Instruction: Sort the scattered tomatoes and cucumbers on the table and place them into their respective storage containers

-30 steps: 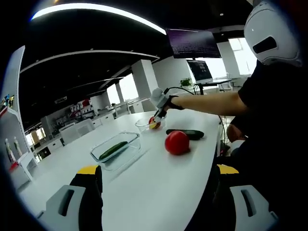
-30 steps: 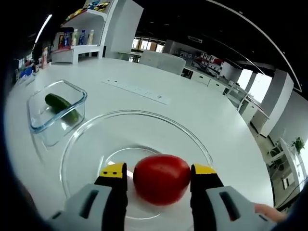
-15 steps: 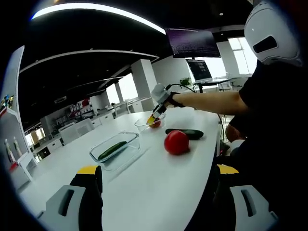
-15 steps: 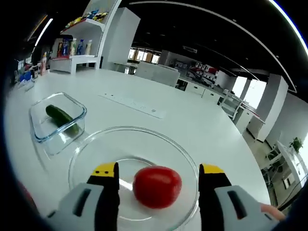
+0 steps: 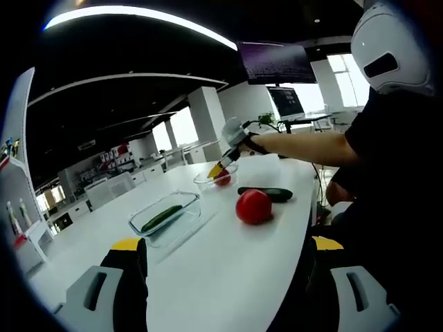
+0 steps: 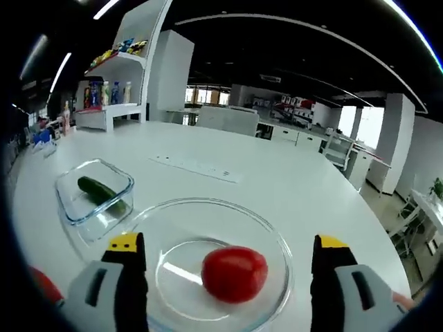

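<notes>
In the right gripper view, a tomato [image 6: 234, 274] lies in the round bowl [image 6: 279, 238]; the square container [image 6: 119, 185] at its 9 o'clock holds a cucumber [image 6: 97, 190]. In the left gripper view, a loose tomato [image 5: 253, 206] lies on the table [image 5: 228, 270], a loose cucumber [image 5: 266, 194] just behind it.

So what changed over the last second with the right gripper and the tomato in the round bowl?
The right gripper opened, let go of the tomato, which now rests in the round glass bowl, and is drawing back up. The left gripper stayed open and idle. The cucumber in the rectangular glass container, the loose tomato and the loose cucumber on the table stayed put.
</notes>
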A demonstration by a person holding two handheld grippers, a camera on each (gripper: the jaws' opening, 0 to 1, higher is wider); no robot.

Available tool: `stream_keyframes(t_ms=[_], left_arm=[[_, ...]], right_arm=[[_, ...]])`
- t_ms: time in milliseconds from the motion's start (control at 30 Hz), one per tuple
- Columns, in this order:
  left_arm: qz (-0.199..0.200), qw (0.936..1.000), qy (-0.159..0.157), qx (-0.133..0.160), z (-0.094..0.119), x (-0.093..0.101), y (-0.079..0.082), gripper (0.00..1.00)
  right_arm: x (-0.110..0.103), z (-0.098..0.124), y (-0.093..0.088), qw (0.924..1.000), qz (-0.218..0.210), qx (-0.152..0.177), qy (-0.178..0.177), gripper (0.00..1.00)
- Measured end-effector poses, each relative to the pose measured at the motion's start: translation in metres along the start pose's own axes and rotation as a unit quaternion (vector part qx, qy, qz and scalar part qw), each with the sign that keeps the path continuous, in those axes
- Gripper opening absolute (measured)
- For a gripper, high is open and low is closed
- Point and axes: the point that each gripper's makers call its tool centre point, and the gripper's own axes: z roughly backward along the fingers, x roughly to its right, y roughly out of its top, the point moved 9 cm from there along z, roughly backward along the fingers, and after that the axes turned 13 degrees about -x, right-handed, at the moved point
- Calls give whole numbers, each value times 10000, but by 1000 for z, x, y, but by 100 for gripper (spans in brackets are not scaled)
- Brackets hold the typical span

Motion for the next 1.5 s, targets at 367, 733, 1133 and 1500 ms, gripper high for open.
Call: stream_keyframes(t_ms=[367,733,1133,1500], left_arm=[[-9,10000,44,4,1,-1,0,95],[-22,9999,110,-1,3,-3,2,95],[-70,9998,162,-17,1,0,7,95],[-117,9999,93,-21,-3,5,11,95]], right_arm=[[-8,18,1,9940,-319,387,975,97],[-9,98,1,9810,-277,1030,1618,97],[2,162,-44,9813,132,1196,1499,97],[4,198,-85,9875,626,734,1248,97]])
